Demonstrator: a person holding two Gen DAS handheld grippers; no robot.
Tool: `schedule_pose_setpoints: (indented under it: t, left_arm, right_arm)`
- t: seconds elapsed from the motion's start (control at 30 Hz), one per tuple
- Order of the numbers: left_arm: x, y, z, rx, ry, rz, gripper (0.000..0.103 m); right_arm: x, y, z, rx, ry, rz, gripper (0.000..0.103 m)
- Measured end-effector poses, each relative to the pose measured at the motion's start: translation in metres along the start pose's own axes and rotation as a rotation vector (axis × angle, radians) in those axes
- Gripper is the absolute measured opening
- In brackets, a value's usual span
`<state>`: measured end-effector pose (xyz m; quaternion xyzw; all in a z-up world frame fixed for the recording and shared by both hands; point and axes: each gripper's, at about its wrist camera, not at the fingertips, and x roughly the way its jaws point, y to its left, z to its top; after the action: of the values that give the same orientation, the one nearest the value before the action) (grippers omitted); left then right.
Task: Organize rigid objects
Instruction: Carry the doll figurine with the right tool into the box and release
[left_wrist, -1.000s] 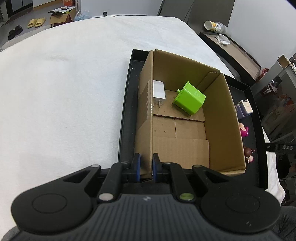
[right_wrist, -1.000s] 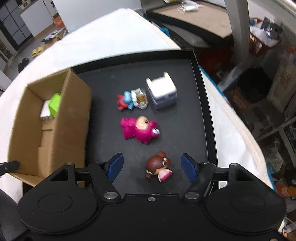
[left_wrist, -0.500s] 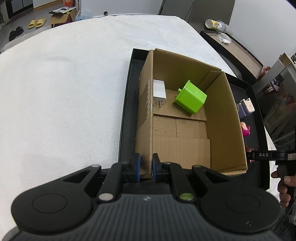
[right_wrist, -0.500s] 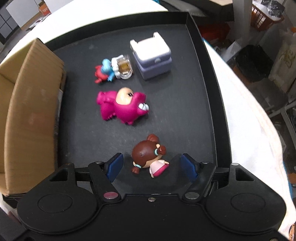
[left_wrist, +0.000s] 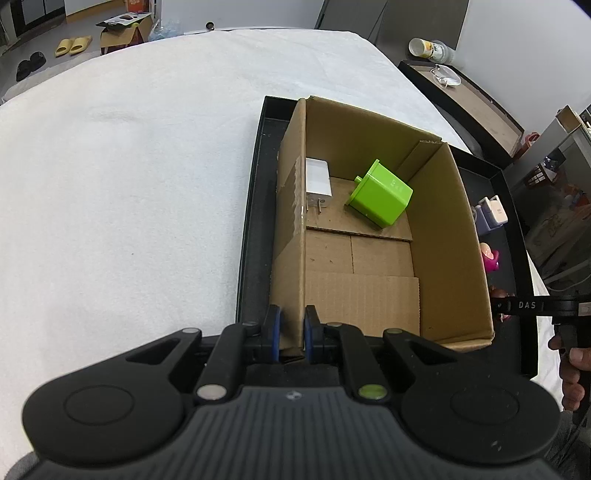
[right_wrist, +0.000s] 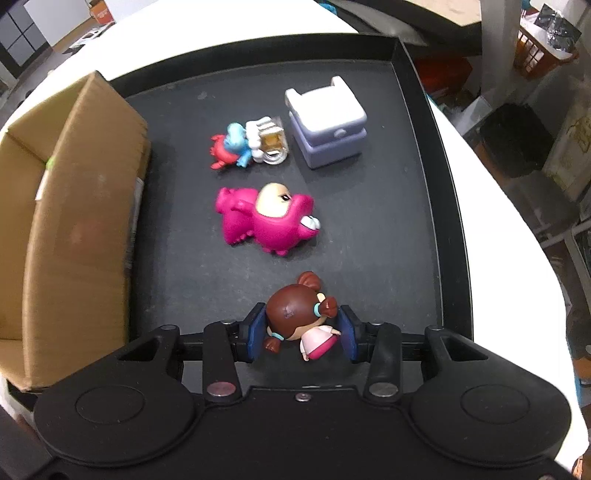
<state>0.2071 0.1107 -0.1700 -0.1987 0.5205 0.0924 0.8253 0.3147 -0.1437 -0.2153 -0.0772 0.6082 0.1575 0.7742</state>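
My left gripper is shut on the near left wall of a cardboard box that stands in a black tray. Inside the box lie a green cube and a white charger. My right gripper has closed around a brown-haired doll figure on the tray, its blue pads at both sides of the doll. Ahead lie a pink monster toy, a small blue-and-red figure and a lilac chest. The box also shows in the right wrist view.
The tray rests on a white cloth-covered table. The right gripper's tip and the person's hand show at the tray's right side. A dark side table with a cup stands beyond. The tray's raised rim runs along the right.
My right gripper has moved forward and down over the doll and its fingers have closed in on it. My left gripper has kept its hold on the box wall.
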Motion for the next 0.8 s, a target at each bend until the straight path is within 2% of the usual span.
schedule_pose_setpoints:
  t: [0.2,0.8]
  left_arm:
    - [0.000,0.001,0.000,0.001,0.002,-0.007,0.012]
    - [-0.003,0.008,0.001,-0.006,0.000,-0.042,0.012]
  right_arm:
    - [-0.018,0.009,0.004,-0.013,-0.037,0.028,0.041]
    - [-0.075,0.058,0.047,-0.098,-0.184,0.042,0.041]
